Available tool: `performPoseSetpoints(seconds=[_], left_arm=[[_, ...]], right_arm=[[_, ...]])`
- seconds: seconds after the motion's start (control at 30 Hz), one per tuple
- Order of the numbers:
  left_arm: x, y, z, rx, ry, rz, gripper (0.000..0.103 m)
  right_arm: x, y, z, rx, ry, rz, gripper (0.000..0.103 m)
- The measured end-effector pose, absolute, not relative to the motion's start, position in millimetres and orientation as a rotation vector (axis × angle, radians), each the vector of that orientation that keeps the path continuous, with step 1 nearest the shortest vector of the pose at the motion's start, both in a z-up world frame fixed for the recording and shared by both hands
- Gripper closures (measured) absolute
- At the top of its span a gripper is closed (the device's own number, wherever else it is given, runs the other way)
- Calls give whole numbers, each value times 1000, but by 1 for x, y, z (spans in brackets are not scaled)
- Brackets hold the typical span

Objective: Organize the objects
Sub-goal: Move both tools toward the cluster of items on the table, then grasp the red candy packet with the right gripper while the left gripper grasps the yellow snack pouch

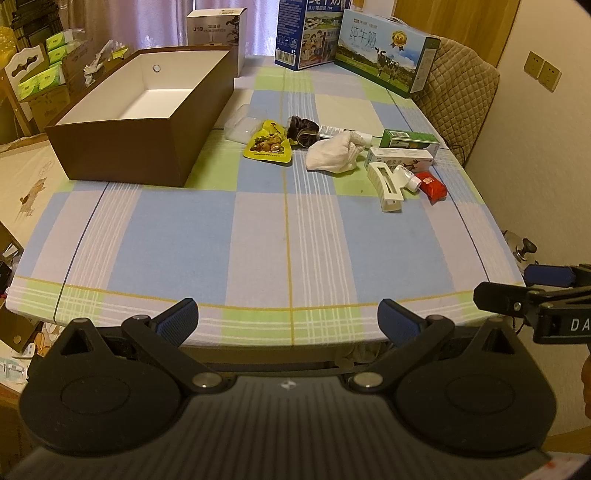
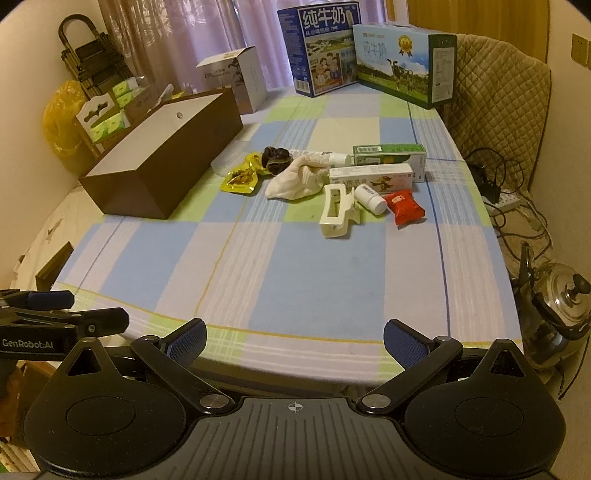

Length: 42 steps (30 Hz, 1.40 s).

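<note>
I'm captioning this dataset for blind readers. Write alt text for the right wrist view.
An open right hand-held gripper hangs at the near edge of a checked tablecloth, holding nothing. Farther back, small items including a white hair claw and a red packet lie right of an empty brown box.

A: In the left wrist view, what is cut off?

B: The tall blue milk carton point(image 1: 312, 33) at the top edge loses its upper part. The other black gripper point(image 1: 532, 291) at the right edge shows only partly.

A: And hidden things?

B: The white tube point(image 2: 334, 158) in the centre of the right wrist view lies partly under the crumpled white cloth point(image 2: 299, 179). The print on the white medicine box point(image 2: 371, 177) is too small to read.
</note>
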<state>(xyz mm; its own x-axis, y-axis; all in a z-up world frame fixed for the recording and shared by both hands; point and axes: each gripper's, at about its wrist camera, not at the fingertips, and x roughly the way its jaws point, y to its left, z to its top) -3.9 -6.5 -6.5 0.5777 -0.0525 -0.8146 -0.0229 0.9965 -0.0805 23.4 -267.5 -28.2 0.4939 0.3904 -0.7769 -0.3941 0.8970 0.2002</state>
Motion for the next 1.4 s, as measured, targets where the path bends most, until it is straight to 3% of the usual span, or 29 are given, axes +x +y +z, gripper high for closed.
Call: performPoseSetpoints(seconds=[0.7,1.4], left_arm=[[21,1,-23,-105,989,20,1],[177,2,-58,-33,981,-90,6]], right_arm=[[53,-300,-46,30,921,411,3],[179,-312,-77,15,869,344,51]])
